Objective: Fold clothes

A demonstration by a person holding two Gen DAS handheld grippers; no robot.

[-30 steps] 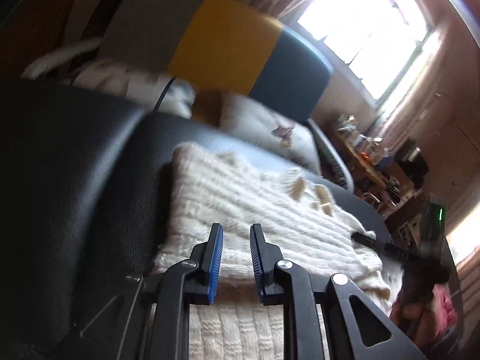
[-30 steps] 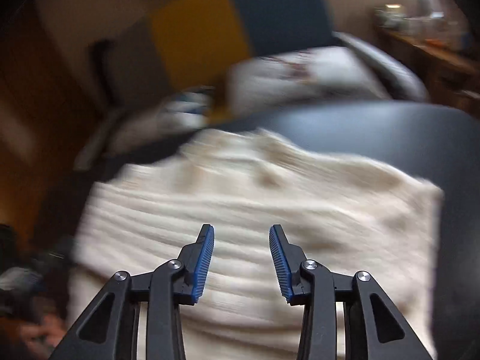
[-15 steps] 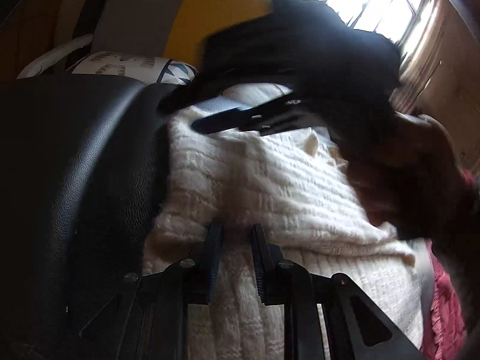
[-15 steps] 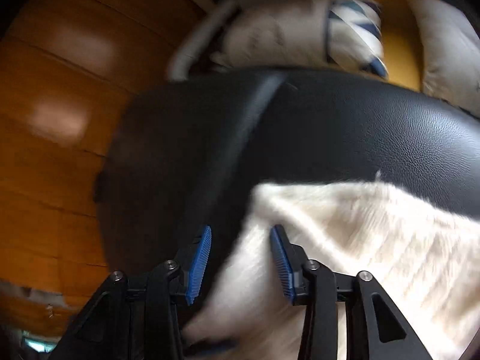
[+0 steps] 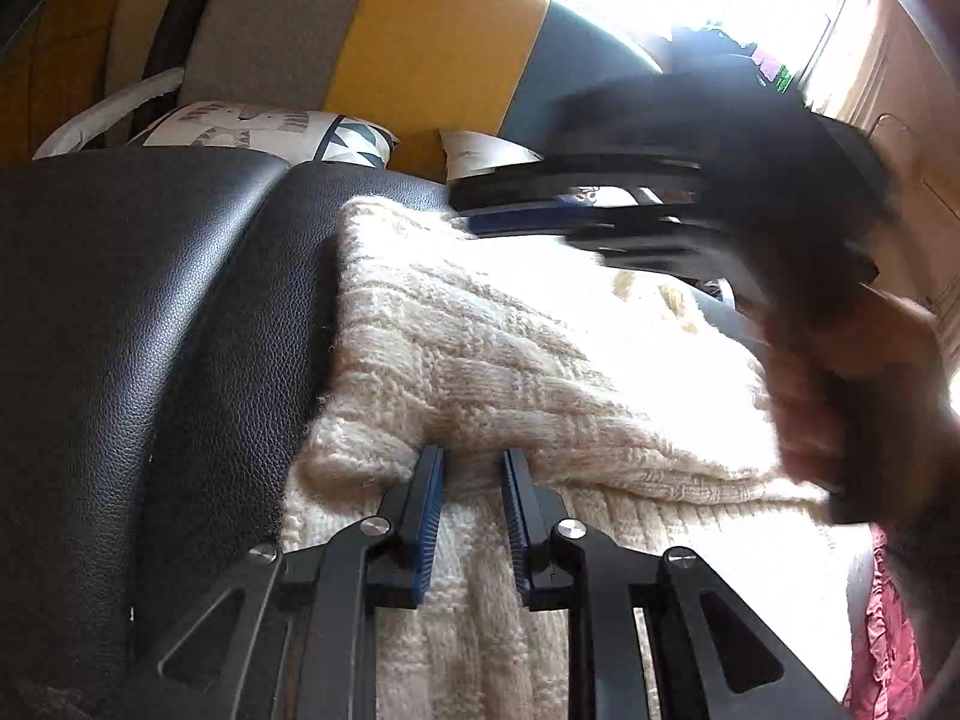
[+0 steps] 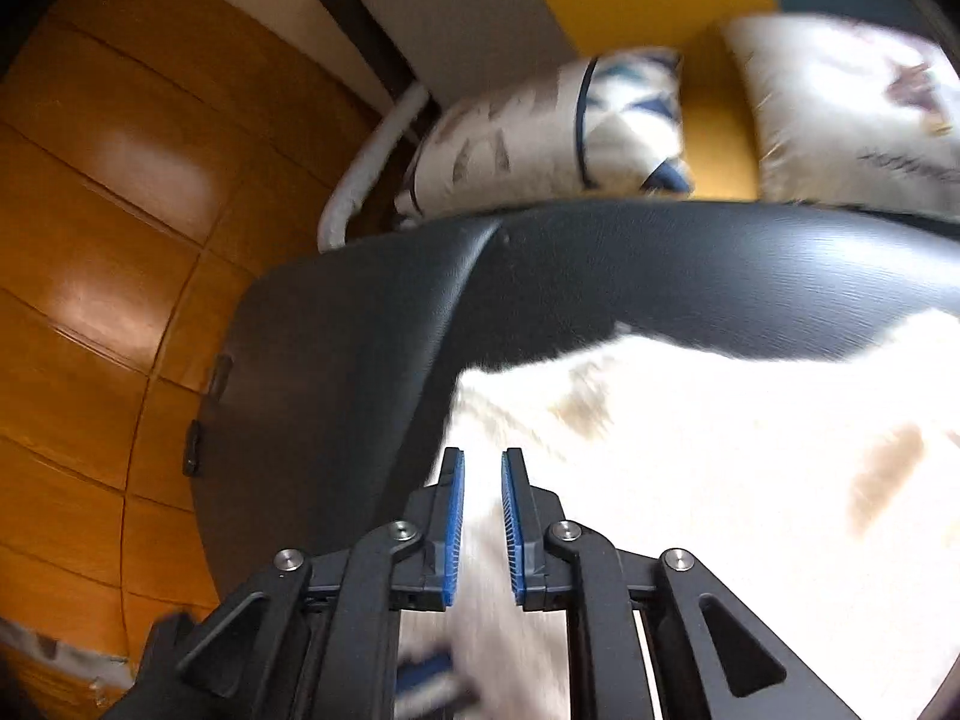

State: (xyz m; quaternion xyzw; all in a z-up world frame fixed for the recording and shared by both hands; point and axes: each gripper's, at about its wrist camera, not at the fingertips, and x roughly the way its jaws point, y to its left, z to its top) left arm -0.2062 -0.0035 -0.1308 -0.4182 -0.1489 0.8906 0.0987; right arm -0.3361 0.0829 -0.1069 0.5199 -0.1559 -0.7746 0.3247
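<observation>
the sweater (image 5: 480, 360), a cream knit, lay on the black seat (image 5: 150, 330), and one layer of it was doubled over another, its folded edge running across just ahead of the left claw (image 5: 468, 474). that claw's jaws stood a narrow gap apart with knit between them at the fold; whether they pinched it or only rested there, i could not tell.

the right claw (image 6: 480, 480) was over the sweater's corner (image 6: 660, 450) near the seat's left edge, jaws nearly closed with pale knit between them. it looked like a grip on the cloth, though the blur left that unsure. in the left view the same claw (image 5: 630, 204) showed as a dark smear above the sweater's far side, the hand (image 5: 852, 396) behind it.

how far along? one fold showed, top layer over bottom, with a strip of lower layer still out toward the near edge. my read was mid-fold: the right claw carrying a corner across while the left pinned the crease. it could as well have been a tidy-up of a fold already laid. the sweater was not yet a compact bundle, so at least squaring the layers seemed left.

pillows (image 6: 540, 132) sat beyond the seat's far edge, and a pink cloth (image 5: 882, 630) showed at the near right.
</observation>
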